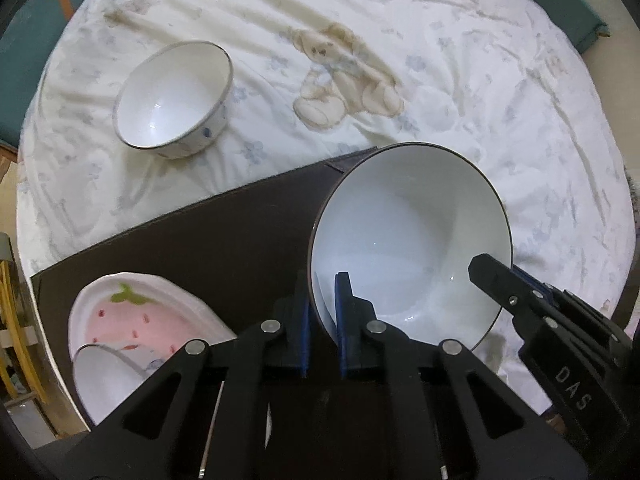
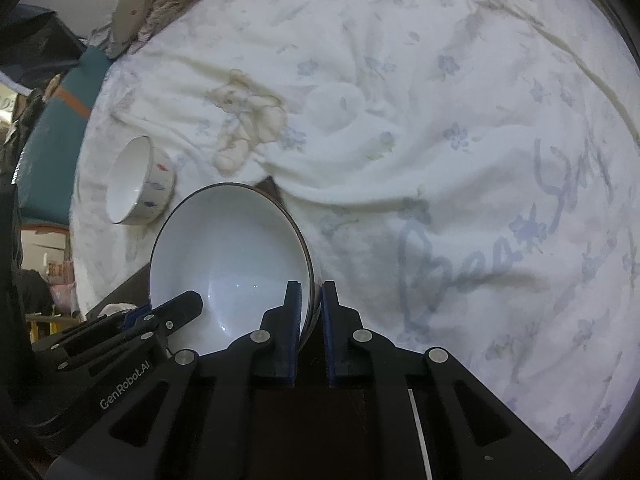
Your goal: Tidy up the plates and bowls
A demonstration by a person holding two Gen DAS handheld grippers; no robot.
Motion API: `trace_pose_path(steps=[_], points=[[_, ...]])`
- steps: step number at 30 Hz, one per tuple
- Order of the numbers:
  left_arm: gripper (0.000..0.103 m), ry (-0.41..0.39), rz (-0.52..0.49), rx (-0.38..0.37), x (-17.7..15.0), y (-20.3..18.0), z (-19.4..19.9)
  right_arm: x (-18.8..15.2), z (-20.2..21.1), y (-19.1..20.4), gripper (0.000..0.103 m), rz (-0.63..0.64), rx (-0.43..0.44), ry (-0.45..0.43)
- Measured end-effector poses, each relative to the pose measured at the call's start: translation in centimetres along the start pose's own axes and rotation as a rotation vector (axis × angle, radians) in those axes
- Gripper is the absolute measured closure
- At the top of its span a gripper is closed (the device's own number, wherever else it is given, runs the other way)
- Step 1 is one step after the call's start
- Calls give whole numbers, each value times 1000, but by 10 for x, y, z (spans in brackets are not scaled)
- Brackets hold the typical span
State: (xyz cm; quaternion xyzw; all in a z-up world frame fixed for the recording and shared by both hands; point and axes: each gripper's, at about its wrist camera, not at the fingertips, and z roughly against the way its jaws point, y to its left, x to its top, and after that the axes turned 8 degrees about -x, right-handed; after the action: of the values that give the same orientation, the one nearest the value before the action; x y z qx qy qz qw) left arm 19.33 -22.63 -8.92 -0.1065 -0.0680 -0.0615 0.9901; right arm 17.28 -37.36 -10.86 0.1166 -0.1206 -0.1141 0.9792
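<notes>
Left gripper (image 1: 323, 312): jaws shut on the near rim of the big bowl (image 1: 412, 240), one pad inside the wall, one outside; pointing straight down
Right gripper (image 2: 310, 320): jaws shut on the opposite rim of the same bowl (image 2: 228, 264); in the left view it shows as the black finger (image 1: 500, 284) reaching over the far edge
Big bowl: white with a dark rim line, empty, held between both grippers, tilted a little; it seems clear of the dark tray (image 1: 192, 240) below, though whether its base touches anything I cannot tell
Small bowl (image 1: 176, 100): upright on the printed cloth (image 1: 480, 80), well apart from the tray
Strawberry plate (image 1: 132, 312): on the tray's near corner, with another white dish (image 1: 104, 376) resting on it
Step in hand: carrying the big bowl toward a stacking spot, probably the tray; which spot exactly is a guess
How to do it well: move both hands together at one pace so neither rim pinch twists; keep the rim level; a thin-edge grip can slip, so go slowly; lower until the base sits flat, then release one side at a time
Risk: uneven travel could pry the bowl loose; the glazed wall looks slick
</notes>
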Motion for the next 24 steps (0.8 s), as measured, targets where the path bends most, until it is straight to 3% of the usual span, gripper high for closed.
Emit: trace_pose_path(steps=[10,24], points=[[93,-81,-19,1,-38,27,59,-17,46,34,92,63,60,-70],[93,-153,13,-8,-90,107,120,-61,81,121,92,213,103,-117]])
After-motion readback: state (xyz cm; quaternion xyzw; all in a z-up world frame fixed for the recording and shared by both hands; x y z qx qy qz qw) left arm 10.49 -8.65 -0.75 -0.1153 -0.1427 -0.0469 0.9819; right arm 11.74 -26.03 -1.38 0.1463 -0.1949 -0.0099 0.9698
